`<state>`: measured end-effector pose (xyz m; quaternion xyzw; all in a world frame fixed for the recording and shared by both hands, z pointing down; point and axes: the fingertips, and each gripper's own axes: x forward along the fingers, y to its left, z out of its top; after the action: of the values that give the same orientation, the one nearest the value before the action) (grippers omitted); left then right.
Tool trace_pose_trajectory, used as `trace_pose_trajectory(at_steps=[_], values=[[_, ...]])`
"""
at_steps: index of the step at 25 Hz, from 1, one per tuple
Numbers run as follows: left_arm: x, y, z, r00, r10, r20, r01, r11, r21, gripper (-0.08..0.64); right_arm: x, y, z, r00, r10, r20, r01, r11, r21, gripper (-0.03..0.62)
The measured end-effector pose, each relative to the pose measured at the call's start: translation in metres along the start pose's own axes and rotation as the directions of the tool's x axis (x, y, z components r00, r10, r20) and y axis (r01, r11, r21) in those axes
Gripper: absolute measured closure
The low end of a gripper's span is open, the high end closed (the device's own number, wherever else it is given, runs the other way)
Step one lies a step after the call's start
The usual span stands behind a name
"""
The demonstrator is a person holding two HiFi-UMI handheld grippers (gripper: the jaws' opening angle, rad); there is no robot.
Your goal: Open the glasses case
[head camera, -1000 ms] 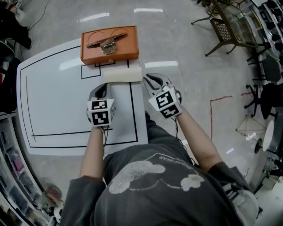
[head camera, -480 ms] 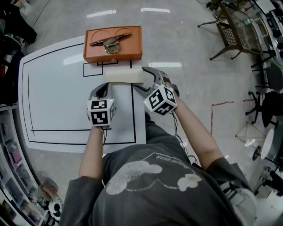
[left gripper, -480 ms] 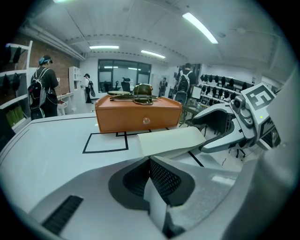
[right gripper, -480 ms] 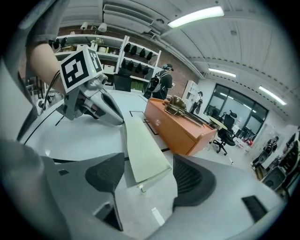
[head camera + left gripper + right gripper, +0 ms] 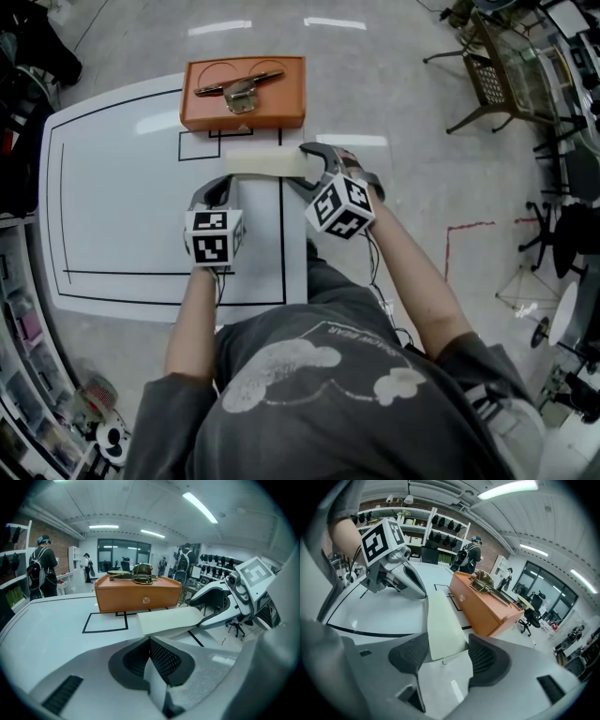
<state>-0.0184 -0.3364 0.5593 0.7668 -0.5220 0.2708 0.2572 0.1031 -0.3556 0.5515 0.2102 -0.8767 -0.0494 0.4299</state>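
Now case between closing right tongs

Glasses case: one, cream.
Grippers: two, both mine; left gripper at the case's 8 o'clock, right gripper at its 3 o'clock end.
Marker cubes: two, one on each of my grippers.
Orange box: one, at the case's 12 o'clock.
Tabletop: one, white.
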Motion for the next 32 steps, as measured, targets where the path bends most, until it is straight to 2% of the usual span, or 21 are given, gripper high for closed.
trace_pose_trajectory(at_steps=[7, 10, 12, 15, 22, 27, 32], values=[[0.001, -0.001, -0.001, 1.0, -0.001, -0.001, 0.001, 1.0, 0.005, 0.558, -0.003, -0.004, 0.005, 0.999, 0.052, -0.013, -0.052, 0.996, 0.068, 0.333], [0.001, 0.0, -0.002, 1.0, 0.007, 0.0, -0.007, 1.0, 0.012, 0.558, -0.007, -0.007, 0.012, 0.999, 0.031, 0.006, -0.032, 0.997, 0.077, 0.376], [0.0, 0.0, -0.001, 1.0, 0.006, 0.0, -0.006, 1.0, 0.014, 0.558, -0.01, -0.009, 0.016, 1.0, 0.014, 0.013, -0.016, 0.994, 0.104, 0.428], [0.001, -0.001, 0.001, 1.0, 0.002, 0.002, -0.002, 1.0, 0.011, 0.558, -0.012, -0.013, 0.018, 1.0, 0.002, 0.001, -0.002, 0.99, 0.145, 0.44], [0.0, -0.001, -0.001, 1.0, 0.004, -0.005, -0.004, 1.0, 0.012, 0.558, -0.007, -0.039, 0.025, 0.996, -0.081, 0.034, 0.072, 0.972, 0.223, 0.491], [0.001, -0.001, 0.001, 1.0, 0.0, 0.006, 0.0, 1.0, 0.013, 0.558, -0.005, -0.051, 0.026, 0.992, -0.125, 0.033, 0.112, 0.955, 0.276, 0.486], [0.001, -0.006, -0.002, 0.999, -0.039, -0.007, 0.039, 0.999, 0.033, 0.558, -0.01, -0.061, 0.021, 0.976, -0.218, 0.008, 0.202, 0.919, 0.338, 0.477]])
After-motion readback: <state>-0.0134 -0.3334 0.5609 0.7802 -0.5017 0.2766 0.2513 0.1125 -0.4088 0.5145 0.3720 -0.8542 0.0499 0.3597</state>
